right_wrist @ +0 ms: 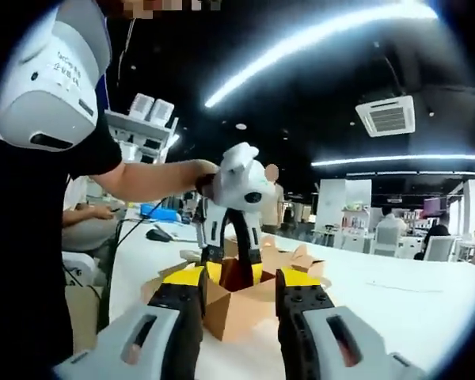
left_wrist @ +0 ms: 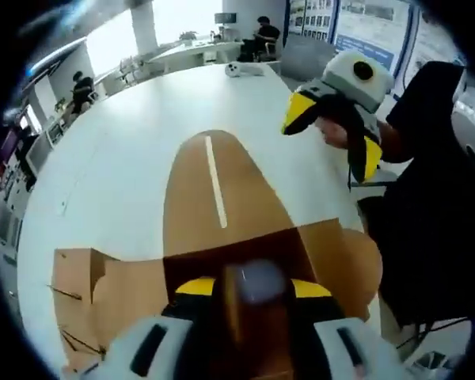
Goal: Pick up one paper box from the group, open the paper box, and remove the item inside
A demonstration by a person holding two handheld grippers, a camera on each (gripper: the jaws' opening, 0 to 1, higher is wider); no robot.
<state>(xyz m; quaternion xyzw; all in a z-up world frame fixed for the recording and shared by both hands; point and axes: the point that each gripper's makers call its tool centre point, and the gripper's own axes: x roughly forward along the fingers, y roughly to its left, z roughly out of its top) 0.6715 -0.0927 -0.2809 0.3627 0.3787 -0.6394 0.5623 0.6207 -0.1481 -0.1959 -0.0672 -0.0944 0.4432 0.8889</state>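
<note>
The paper box [left_wrist: 222, 214] lies open on the white desk [left_wrist: 134, 142], a brown carton with its flaps spread. In the left gripper view its long top flap, marked by a pale strip of tape, stretches away from the camera, and further flaps fan out to the left and right near the bottom of the picture. The left gripper [left_wrist: 253, 289] sits low over the box mouth, its yellow-tipped jaws close on either side of a blurred, dark brownish thing between them; whether the jaws pinch it or merely flank it cannot be told from this view.

The right gripper view gives the other side: the same box [right_wrist: 237, 305] stands on the desk [right_wrist: 396, 309] with its flaps raised, and the left gripper [right_wrist: 233, 273] reaches down into it from above, held by a person's hand [right_wrist: 206, 178] and bare forearm. Its dark jaws dip into the opening beside a reddish-brown thing inside, hard to identify.

The right gripper [right_wrist: 239, 289] points at the box from close by, jaws apart and holding nothing. In the left gripper view it [left_wrist: 332, 131] hovers above the desk's far right edge, well apart from the box, gripped by a hand.

Behind, the left gripper view shows more white tables and seated people near windows; the right gripper view shows a dark ceiling with light strips and an air vent.
</note>
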